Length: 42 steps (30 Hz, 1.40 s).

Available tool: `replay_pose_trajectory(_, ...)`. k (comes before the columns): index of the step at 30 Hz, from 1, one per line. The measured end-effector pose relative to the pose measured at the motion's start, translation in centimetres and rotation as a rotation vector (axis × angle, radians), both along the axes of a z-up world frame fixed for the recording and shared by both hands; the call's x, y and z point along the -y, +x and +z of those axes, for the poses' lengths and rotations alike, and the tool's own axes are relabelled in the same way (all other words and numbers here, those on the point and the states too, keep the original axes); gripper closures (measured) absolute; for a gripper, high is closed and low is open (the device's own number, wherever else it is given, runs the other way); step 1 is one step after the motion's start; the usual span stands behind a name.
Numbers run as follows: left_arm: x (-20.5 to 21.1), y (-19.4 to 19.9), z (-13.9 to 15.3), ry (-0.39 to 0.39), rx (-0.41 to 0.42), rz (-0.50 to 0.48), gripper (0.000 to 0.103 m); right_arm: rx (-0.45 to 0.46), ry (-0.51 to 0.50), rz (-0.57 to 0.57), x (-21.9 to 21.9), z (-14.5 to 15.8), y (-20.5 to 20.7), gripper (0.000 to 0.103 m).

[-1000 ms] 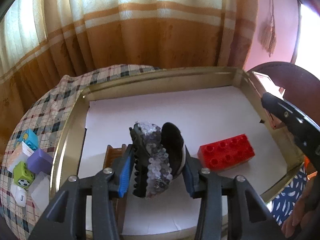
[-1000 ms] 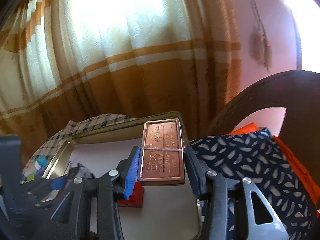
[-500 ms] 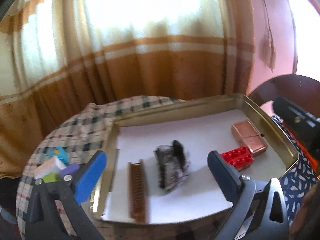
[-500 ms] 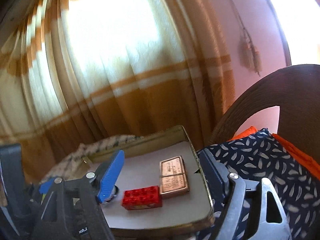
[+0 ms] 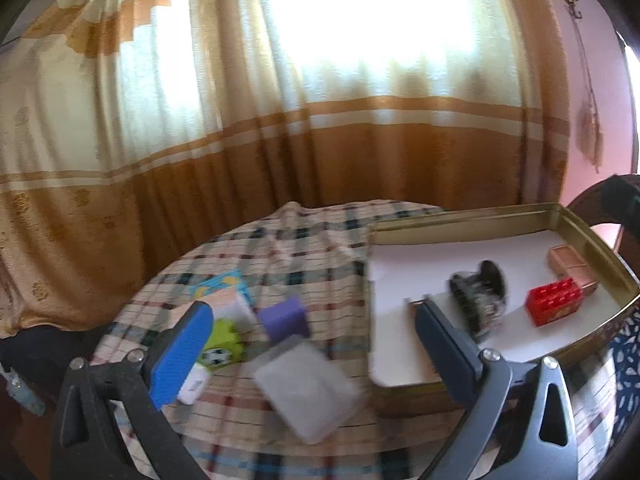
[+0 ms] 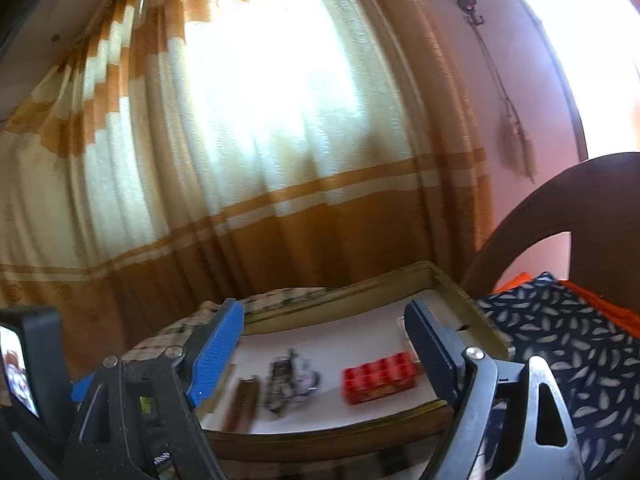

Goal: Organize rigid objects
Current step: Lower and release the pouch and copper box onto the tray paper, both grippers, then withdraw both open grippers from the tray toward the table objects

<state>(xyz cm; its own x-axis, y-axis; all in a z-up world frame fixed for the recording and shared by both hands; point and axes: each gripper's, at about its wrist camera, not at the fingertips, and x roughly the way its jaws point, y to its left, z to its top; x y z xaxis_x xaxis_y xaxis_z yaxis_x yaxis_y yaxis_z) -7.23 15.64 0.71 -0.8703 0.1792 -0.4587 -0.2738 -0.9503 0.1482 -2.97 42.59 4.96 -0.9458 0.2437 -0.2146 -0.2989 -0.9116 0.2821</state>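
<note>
We are in a home, a lived-in room. Cream and orange-brown curtains (image 5: 280, 128) hang floor-length over a bright window. A round table with a checked cloth (image 5: 288, 248) stands before them. A tasselled cord hangs from a hook (image 6: 516, 136) on the pink wall. A dark wooden chair back (image 6: 568, 208) carries patterned fabric (image 6: 560, 340).

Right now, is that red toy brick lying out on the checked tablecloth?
No, the red toy brick lies inside the gold tray on its white liner, beside the copper tin.
</note>
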Motion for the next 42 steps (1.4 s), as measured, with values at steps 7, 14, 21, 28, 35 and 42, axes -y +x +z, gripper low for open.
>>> replay_pose_trajectory(7, 4.4, -0.4, 0.1, 0.036, -0.010, 0.049, 0.001, 0.031, -0.003, 0.072, 3.5, -1.2, -0.9, 0.019)
replay_pose_trajectory(14, 8.4, -1.0, -0.4, 0.097, 0.028, 0.115, 0.001, 0.024, -0.001, 0.058, 4.6, -1.4, -0.3, 0.019)
replay_pose_trajectory(21, 12.1, -2.4, -1.1, 0.159, 0.081, 0.217, 0.001, 0.091, 0.052, 0.117, 6.3, -1.6, -1.2, 0.019)
replay_pose_trajectory(28, 13.2, -2.8, -1.4, 0.154, 0.116, 0.247, 0.002, 0.172, 0.013, 0.255, 8.7, -2.5, -1.9, 0.019)
replay_pose_trajectory(35, 16.5, -4.1, -2.1, 0.177, 0.186, 0.325, 0.002, 0.329, -0.102, 0.424, 11.9, -5.3, -3.0, 0.019)
replay_pose_trajectory(42, 19.8, -4.5, -2.4, 0.165, 0.198, 0.414, 0.003, 0.445, -0.208, 0.506, 13.7, -7.1, -6.2, 0.019)
